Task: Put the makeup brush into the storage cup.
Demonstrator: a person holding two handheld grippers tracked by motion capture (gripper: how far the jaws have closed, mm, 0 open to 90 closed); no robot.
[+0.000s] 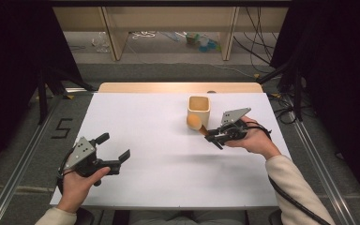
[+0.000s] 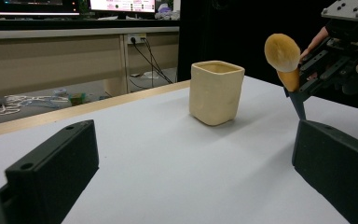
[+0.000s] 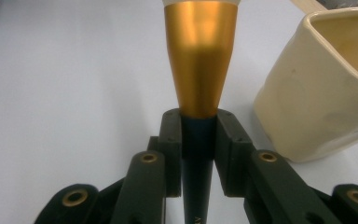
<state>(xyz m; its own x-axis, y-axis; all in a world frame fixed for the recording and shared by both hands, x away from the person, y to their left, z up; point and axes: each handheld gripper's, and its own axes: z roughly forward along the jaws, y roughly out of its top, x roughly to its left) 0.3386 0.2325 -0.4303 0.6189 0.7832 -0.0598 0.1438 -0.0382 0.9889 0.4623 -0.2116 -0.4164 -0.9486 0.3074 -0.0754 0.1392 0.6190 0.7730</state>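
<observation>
Up close: brush [image 3: 199, 60] handle between tongs [image 3: 198, 140].

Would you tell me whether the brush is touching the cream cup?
Apart: the left gripper view shows the brush held up beside the cup, with dark background between them.

A black "5" [image 1: 63, 128] is marked on the grey floor [image 1: 33, 140] just off the surface's left edge; nothing else is legible.
</observation>
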